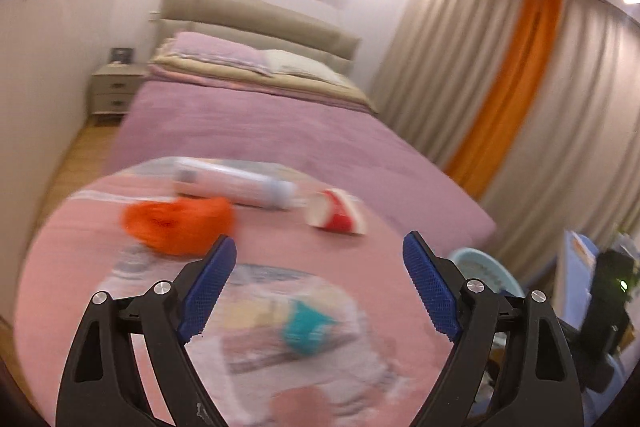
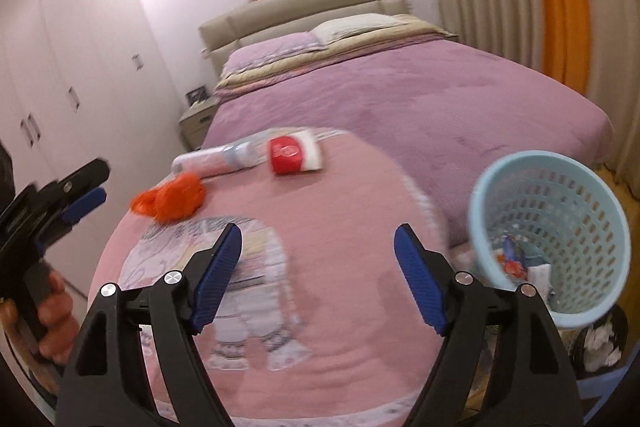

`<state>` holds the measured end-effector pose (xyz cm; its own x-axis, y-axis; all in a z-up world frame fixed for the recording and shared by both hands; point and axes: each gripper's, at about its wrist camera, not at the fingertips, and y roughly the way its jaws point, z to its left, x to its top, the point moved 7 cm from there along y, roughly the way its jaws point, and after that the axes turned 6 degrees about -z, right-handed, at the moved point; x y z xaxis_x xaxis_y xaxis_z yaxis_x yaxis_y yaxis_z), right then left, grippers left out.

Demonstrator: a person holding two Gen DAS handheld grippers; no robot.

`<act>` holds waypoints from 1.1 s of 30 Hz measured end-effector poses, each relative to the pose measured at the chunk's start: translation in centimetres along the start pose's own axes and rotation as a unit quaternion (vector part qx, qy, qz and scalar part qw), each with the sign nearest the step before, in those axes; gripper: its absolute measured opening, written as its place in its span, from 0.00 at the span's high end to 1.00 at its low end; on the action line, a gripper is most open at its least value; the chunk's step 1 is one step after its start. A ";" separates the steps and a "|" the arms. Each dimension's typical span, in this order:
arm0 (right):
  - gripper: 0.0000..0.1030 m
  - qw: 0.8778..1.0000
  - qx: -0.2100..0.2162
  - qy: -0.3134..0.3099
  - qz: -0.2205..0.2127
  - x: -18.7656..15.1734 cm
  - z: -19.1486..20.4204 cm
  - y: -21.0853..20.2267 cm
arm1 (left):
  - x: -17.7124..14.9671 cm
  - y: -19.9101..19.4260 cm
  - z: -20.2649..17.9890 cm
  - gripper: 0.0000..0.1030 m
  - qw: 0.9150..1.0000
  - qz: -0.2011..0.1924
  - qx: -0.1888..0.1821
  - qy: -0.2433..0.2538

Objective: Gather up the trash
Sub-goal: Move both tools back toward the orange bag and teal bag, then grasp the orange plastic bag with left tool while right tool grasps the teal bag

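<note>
On the round pink mat (image 1: 280, 235) on the bed lie an orange plastic bag (image 1: 178, 225), a white tube-shaped bottle (image 1: 234, 185) and a red and white paper cup (image 1: 336, 213) on its side. My left gripper (image 1: 318, 249) is open and empty, just short of the bag and cup. In the right wrist view the bag (image 2: 170, 201), bottle (image 2: 216, 159) and cup (image 2: 294, 155) lie ahead. My right gripper (image 2: 318, 237) is open and empty above the mat (image 2: 320, 267). The left gripper (image 2: 86, 187) shows at the left edge, in a hand.
A light blue mesh basket (image 2: 560, 227) with some trash inside stands off the mat's right edge, also seen in the left wrist view (image 1: 488, 269). The purple bed (image 2: 400, 95) stretches beyond. White wardrobes (image 2: 60, 87) stand left, curtains (image 1: 520, 87) right, a nightstand (image 1: 114, 89) by the headboard.
</note>
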<state>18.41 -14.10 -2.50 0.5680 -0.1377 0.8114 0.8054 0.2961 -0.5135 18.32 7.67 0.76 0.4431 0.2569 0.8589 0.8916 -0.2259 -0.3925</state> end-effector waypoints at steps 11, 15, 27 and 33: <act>0.31 0.995 0.048 -0.072 0.058 -3.6 8.7 4.6 | 1.5 3.0 10.9 0.19 0.994 0.023 0.099 -0.039; 0.35 0.991 0.056 -0.091 0.079 -4.9 10.7 6.0 | 0.5 6.2 13.2 0.19 0.991 0.060 0.105 -0.060; 0.35 0.988 0.056 -0.060 0.133 -7.5 10.1 9.4 | -2.5 11.8 14.0 0.19 0.987 0.102 0.062 -0.103; 0.35 0.987 0.056 -0.063 0.140 -8.1 10.8 10.5 | -2.8 11.9 13.5 0.22 0.989 0.099 0.033 -0.102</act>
<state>20.45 0.32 -11.48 0.7340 0.0805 0.6743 0.5921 0.4104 -0.6935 28.96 16.89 -10.78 0.6138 0.3985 0.6815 0.7863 -0.2314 -0.5728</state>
